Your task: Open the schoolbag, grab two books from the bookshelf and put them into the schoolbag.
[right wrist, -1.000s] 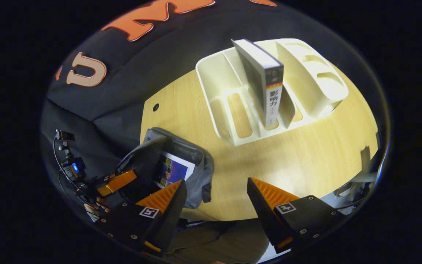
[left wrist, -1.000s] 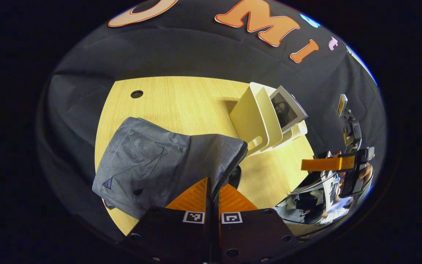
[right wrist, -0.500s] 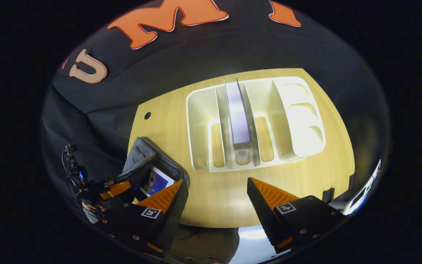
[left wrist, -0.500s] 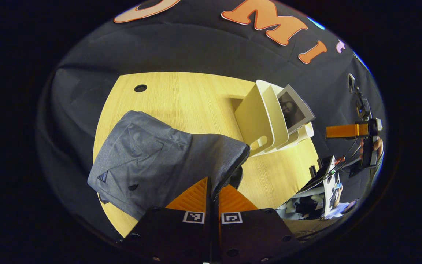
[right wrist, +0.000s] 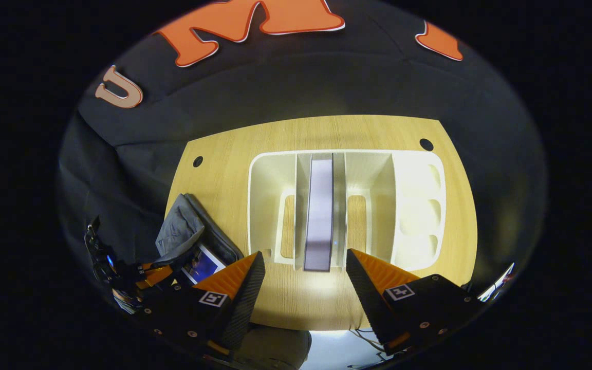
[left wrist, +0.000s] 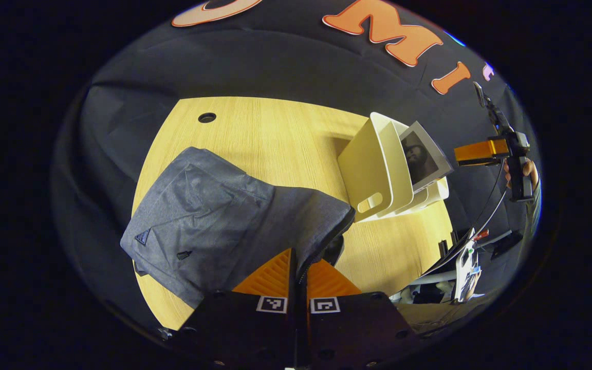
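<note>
Grey fabric of the schoolbag (left wrist: 234,221) is being pinched by the left gripper (left wrist: 298,270), its orange fingers closed on the zipper edge and holding the mouth open near the table's (left wrist: 265,133) front left corner. One book (right wrist: 201,264) is already showing inside that opening. Over the cream bookshelf (right wrist: 270,205), which is sitting toward the table's right side, the right gripper (right wrist: 303,270) is hovering with its jaws spread wide, looking straight down on the second book (right wrist: 319,210) standing upright in a middle slot. To take it cleanly, I'd judge the fingers should be lowering evenly astride the book's top edge, clearing both dividers, then closing squarely before lifting straight up.
</note>
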`<state>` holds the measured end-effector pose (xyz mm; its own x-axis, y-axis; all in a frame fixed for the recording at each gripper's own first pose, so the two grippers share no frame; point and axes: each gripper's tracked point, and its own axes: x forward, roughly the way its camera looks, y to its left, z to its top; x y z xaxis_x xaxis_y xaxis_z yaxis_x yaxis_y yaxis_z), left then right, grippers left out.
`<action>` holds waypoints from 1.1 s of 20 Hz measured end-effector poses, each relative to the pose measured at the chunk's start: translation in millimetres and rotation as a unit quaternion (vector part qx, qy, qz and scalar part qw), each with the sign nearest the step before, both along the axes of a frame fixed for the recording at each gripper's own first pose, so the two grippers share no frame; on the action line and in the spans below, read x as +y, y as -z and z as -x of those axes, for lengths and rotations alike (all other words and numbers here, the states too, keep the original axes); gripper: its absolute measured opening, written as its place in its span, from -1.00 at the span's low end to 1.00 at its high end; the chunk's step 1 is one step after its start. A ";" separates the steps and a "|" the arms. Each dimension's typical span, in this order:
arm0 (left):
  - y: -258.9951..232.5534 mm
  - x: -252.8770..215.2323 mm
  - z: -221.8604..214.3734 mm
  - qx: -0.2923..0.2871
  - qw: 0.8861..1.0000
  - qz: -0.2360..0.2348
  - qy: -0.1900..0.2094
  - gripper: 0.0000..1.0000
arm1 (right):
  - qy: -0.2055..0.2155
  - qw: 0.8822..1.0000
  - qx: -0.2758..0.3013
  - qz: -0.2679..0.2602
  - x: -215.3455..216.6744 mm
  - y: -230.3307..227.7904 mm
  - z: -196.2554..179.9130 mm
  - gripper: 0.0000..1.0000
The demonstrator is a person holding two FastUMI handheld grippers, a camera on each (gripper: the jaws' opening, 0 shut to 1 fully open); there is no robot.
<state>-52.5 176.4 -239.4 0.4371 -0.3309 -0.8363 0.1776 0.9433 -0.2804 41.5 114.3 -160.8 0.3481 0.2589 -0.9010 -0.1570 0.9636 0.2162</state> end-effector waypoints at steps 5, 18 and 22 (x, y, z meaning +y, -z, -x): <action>0.8 -0.7 0.4 0.000 1.000 -0.008 -0.017 -0.95 | 0.000 0.999 0.027 0.020 -6.0 32.4 -29.1 0.82; 1.1 -2.6 0.8 0.006 0.999 -0.018 -0.033 -0.95 | 0.026 0.997 0.065 0.044 -6.2 74.1 -56.3 -0.20; 0.7 -2.9 1.4 0.006 0.999 -0.018 -0.034 -0.95 | 0.034 0.996 0.067 0.054 -11.1 67.9 -48.5 -0.24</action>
